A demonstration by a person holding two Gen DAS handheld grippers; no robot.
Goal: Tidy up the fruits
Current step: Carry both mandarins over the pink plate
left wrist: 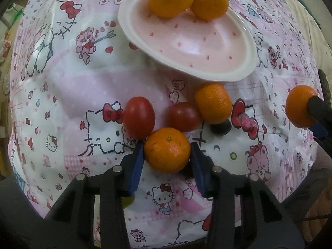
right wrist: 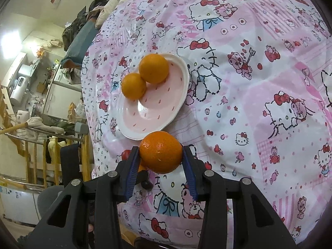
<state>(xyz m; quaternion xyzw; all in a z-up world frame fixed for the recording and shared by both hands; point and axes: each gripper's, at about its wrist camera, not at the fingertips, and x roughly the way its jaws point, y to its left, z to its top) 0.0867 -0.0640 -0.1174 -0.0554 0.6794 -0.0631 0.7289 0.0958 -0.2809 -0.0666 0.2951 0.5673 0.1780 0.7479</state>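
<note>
Orange and round, a small fruit (left wrist: pixel 167 149) sits between the blue pads of the left tongs (left wrist: pixel 167 152); both pads press its sides, so the left tongs hold it, low over the pink cat-print cloth (left wrist: pixel 83 78); just behind it lie two red tomatoes (left wrist: pixel 139 116) (left wrist: pixel 183 116) and one more orange (left wrist: pixel 213 103), close together, the left tomato touching the held fruit; the right tongs (right wrist: pixel 160 155) grip another orange (right wrist: pixel 160 151) in the same way, pads tight on both sides, and it hangs near the front rim of the pink plate (right wrist: pixel 145 114); from the left camera that same orange (left wrist: pixel 300 106) shows far off to the right; two oranges (right wrist: pixel 153 68) (right wrist: pixel 133 86) sit touching each other at the plate's far edge; the rest of the plate is bare pink with little red marks.
</note>
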